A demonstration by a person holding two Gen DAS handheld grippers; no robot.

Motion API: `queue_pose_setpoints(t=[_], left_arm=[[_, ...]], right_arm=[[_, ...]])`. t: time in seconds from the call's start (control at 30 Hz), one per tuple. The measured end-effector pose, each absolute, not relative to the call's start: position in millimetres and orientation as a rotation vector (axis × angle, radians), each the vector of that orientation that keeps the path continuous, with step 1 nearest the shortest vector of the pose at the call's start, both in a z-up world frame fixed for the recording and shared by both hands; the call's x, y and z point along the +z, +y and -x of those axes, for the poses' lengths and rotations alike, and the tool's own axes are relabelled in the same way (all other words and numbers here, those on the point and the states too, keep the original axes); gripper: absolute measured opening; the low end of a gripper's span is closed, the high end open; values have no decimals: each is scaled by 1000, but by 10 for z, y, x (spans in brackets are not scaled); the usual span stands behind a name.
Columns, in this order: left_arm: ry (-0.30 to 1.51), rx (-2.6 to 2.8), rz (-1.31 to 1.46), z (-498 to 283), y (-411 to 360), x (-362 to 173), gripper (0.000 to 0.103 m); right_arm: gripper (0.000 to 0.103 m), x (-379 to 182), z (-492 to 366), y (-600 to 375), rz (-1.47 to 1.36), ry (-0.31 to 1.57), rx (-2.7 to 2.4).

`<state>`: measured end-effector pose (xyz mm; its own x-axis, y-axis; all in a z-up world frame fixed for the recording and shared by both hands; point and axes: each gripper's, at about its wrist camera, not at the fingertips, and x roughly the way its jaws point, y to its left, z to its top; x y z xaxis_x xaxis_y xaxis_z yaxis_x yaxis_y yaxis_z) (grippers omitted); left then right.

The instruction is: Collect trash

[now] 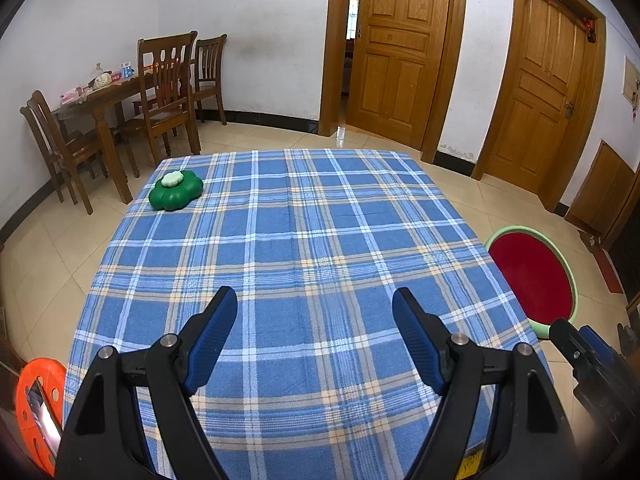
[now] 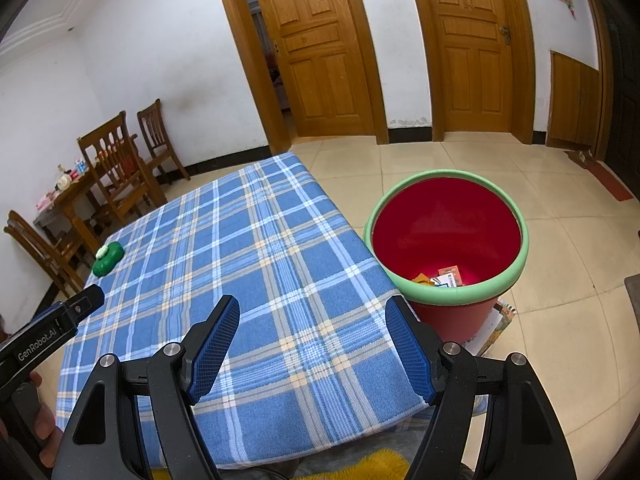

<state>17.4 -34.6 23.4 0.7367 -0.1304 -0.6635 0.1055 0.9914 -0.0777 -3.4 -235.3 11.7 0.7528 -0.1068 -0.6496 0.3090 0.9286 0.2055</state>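
A red bin with a green rim [image 2: 446,296] stands on the floor at the table's right side; several wrappers [image 2: 442,278] lie at its bottom. The same bin [image 1: 532,276] shows at the right of the left wrist view. A blue plaid cloth [image 1: 296,264] covers the table [image 2: 248,280]. My left gripper [image 1: 314,304] hovers open over the near part of the cloth, nothing between its blue pads. My right gripper [image 2: 312,312] is open too, over the table's near right corner beside the bin. A green flower-shaped box [image 1: 175,191] with a white top sits at the far left corner [image 2: 107,258].
A wooden dining table with chairs [image 1: 120,112] stands by the far left wall. Two wooden doors [image 1: 404,48] are at the back. An orange reel [image 1: 38,400] lies low on the left. Tiled floor surrounds the table. Something yellow and fuzzy [image 2: 380,466] lies below the near table edge.
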Motion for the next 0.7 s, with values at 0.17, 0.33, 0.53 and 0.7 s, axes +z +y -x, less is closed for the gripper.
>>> queue_pose_setpoints(t=[0.17,0.33,0.53,0.7], left_arm=[[732,-130,36,-175,-346,235,79],[731,-129,34,-174,-340,231,79],[732,-129,34,-173,-336,229,79],[732,-129,34,-175,-342,230,79]], right_arm=[[76,118,33,-2354,-311,683,-231],[76,121,29,-2354,-312,684,-231],[76,108,41,-2357,-313,685,-230],[76,110,39,-2359,-312,686,-230]])
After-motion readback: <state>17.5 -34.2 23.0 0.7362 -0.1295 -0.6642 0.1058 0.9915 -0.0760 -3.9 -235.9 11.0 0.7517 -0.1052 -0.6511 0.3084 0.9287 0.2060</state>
